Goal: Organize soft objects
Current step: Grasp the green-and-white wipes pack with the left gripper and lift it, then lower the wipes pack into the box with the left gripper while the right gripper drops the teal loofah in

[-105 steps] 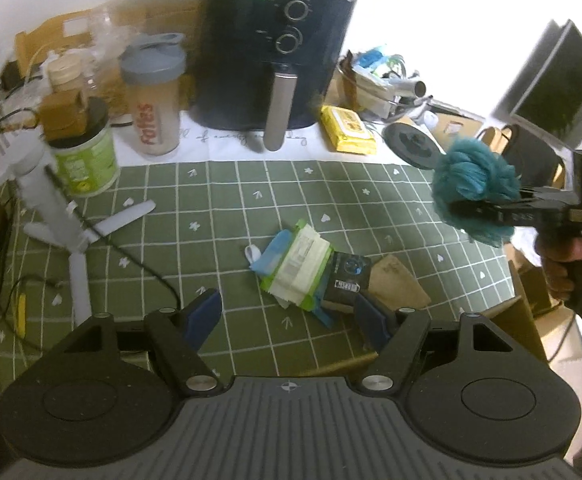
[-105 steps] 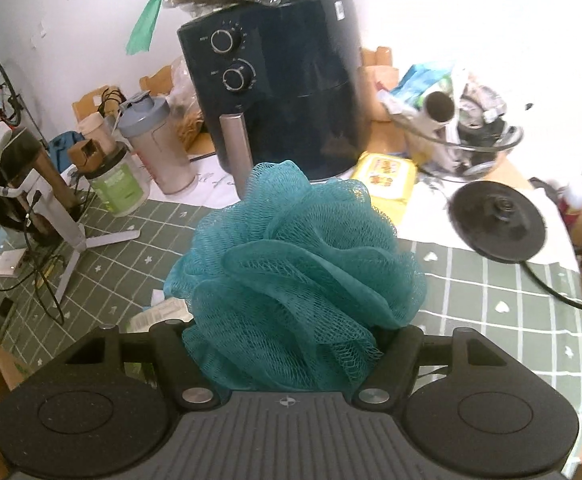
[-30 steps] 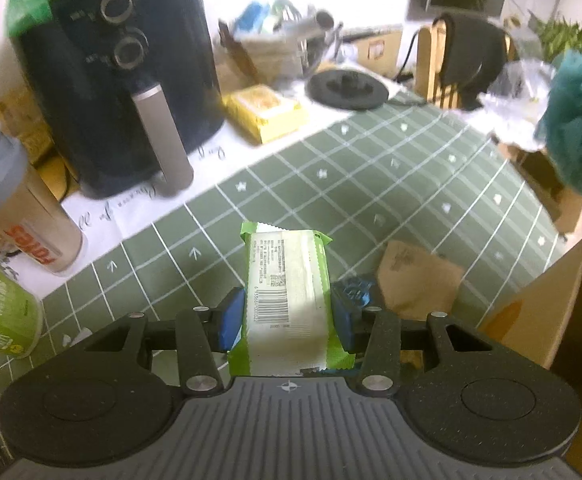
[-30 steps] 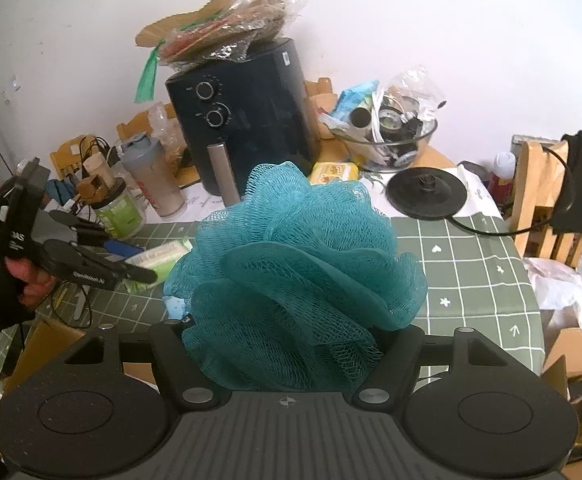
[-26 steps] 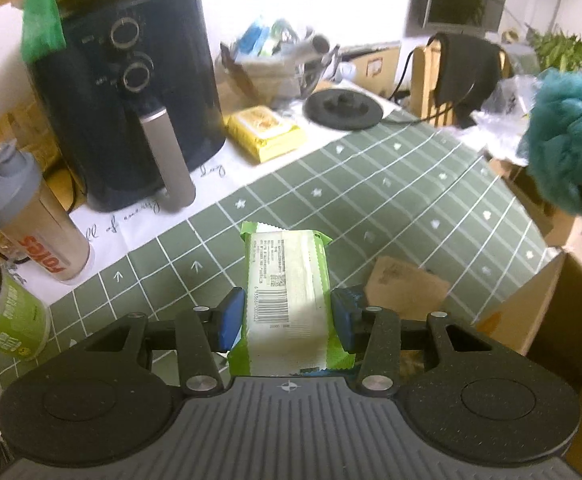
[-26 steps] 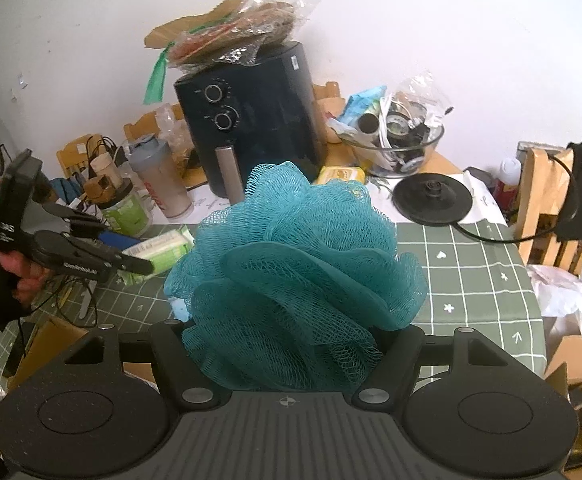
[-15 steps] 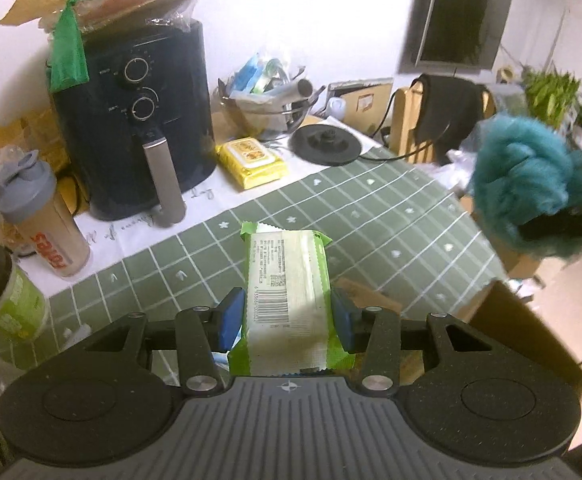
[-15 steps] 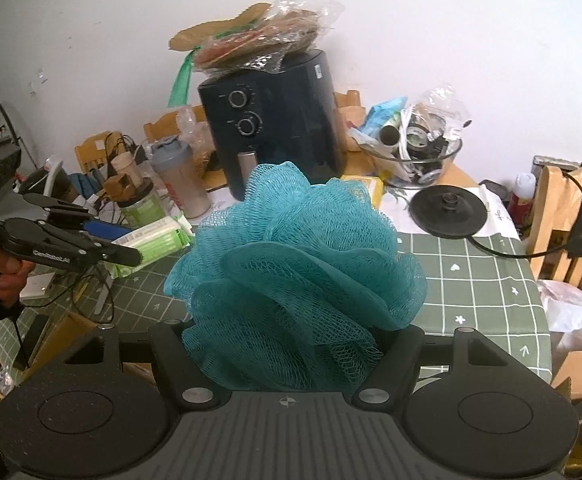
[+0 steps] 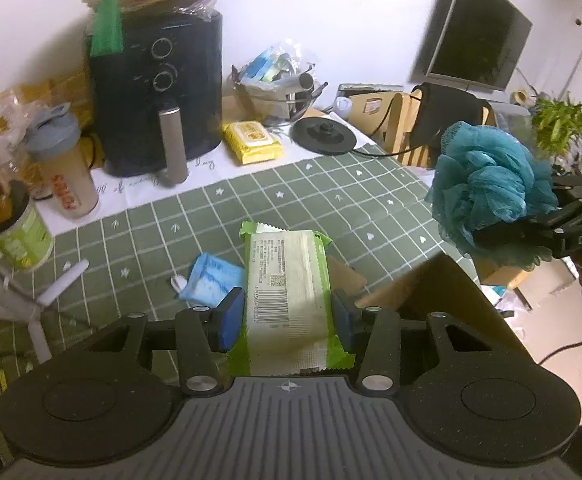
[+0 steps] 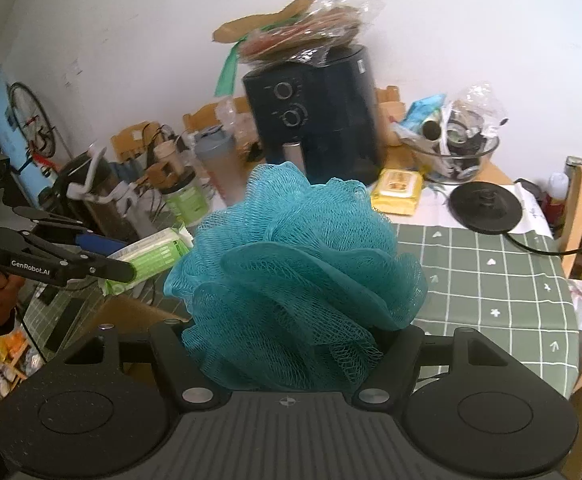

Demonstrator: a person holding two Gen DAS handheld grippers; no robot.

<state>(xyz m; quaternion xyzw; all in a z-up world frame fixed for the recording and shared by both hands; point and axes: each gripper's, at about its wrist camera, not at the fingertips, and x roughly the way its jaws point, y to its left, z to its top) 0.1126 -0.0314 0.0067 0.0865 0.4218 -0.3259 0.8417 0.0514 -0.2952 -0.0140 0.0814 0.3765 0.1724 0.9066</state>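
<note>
Since 3.5 s ago: left gripper (image 9: 287, 316), then open and empty above the pile on the green grid-patterned tablecloth (image 9: 331, 196), now clamped on the green-and-white plastic wipes pack (image 9: 287, 292), lifted clear of the cloth. Light-blue soft packet (image 9: 211, 280) now uncovered on the cloth. Both grippers higher and drawn back. Brown cardboard box flap (image 9: 443, 288) now below the left gripper's right side.

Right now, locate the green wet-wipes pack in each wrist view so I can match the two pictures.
Left wrist view: green wet-wipes pack at bottom centre, clamped in the left gripper, barcode side up.
Right wrist view: same pack at mid-left, its end sticking out of the left gripper.
Shared landmark: the black air fryer at the back of the table.
</note>
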